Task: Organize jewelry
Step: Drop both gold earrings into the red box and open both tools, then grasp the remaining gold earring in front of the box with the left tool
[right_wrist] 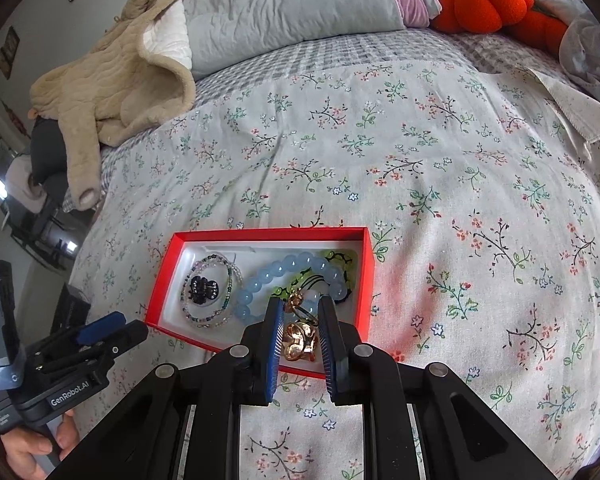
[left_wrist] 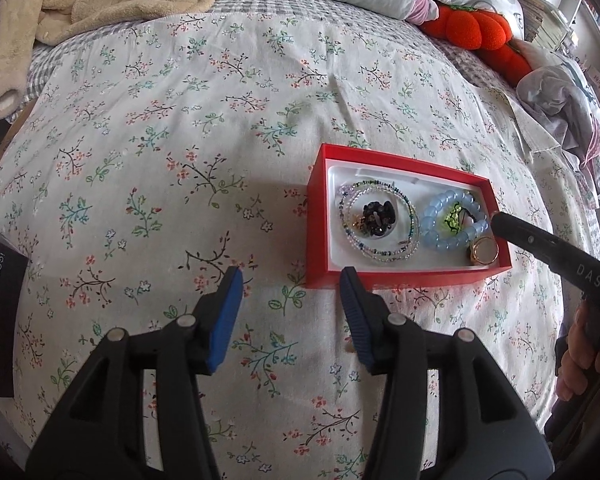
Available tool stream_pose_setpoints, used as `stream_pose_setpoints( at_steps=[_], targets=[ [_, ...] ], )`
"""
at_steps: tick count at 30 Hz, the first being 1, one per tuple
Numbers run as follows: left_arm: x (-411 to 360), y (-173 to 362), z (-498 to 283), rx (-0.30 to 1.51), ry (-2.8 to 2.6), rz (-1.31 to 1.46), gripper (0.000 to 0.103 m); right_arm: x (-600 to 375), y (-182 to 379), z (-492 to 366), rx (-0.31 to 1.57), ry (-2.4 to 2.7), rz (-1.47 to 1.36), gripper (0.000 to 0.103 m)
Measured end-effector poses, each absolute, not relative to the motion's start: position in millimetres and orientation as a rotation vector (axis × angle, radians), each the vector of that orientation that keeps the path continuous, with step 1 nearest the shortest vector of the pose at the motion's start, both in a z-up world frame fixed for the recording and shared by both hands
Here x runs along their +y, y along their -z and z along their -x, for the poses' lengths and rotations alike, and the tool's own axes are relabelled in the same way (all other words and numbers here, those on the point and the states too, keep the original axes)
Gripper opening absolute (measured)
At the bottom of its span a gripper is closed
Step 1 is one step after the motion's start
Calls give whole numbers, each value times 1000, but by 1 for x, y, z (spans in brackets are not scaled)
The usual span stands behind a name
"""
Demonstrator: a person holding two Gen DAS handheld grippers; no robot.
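Jewelry in the red box, gold piece between my right fingers

Jewelry sits gathered in the red box [right_wrist: 370, 280] on the bed [right_wrist: 380, 152], and I work down from the biggest piece.

The blue bracelet [right_wrist: 260, 276] is chunky glassy beads on what I take to be elastic: weighty for its size, smooth, likely to roll off the pads. I would pinch across one side of the loop, not a single bead. It lies in the middle of the box, just ahead of my right fingers [right_wrist: 274, 340].

The thin bead strand [right_wrist: 216, 316] is coiled at the left end around the black clip [right_wrist: 201, 290]. I judge the strand light, limp and easily snagged, best taken where its loops bunch. The clip looks stiff, small and bumpy, easy to grip across its body.

The green charm [right_wrist: 336, 258] on its black cord lies at the far right corner, half under the bracelet; I would lift it by the cord.

The gold piece [right_wrist: 300, 340] is smallest to handle: hard, polished metal, light, slippery. My right gripper [right_wrist: 300, 330] has it between the pads, fingers close together and seemingly pinching its sides, over the near right corner.

My left gripper [left_wrist: 292, 296] hangs just before the near left corner, fingers apart and empty.
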State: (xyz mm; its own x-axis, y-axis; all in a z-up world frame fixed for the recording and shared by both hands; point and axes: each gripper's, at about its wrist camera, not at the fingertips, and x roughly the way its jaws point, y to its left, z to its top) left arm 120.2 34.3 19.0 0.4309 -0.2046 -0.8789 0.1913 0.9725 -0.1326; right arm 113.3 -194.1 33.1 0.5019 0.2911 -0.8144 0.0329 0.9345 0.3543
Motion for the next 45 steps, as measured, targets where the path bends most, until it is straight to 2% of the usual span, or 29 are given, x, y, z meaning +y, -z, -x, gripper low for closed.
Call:
stream_pose_setpoints(
  at_steps=[3, 4, 5, 7, 13, 28, 41, 42, 45],
  targets=[
    [35, -19, -120, 1103, 247, 12, 58, -193, -35, -114, 1057, -173, -342, 27],
    [35, -18, -120, 1104, 246, 12, 59, -193, -36, -113, 1053, -169, -334, 38],
    [35, -18, -119, 1105, 247, 12, 59, -194, -38, -110, 1046, -164, -331, 56],
    [35, -17, -118, 1112, 253, 9, 60, -197, -43, -104, 1026, -165, -339, 66],
    [33, -8, -112, 1140, 261, -27, 62, -202, -46, -87, 1049, -151, -291, 66],
    [38, 25, -90, 1222, 270, -136, 66, -216, -13, -52, 1166, -59, -198, 70],
    [12, 42, -62, 1053, 509, -269, 66, -213, 8, -40, 1205, -57, -177, 71],
    [10, 41, -61, 1050, 525, -261, 65, -212, 9, -40, 1205, -61, -173, 71],
    [2, 41, -59, 1066, 577, -235, 44, -207, 11, -38, 1205, -71, -162, 71]
  ],
)
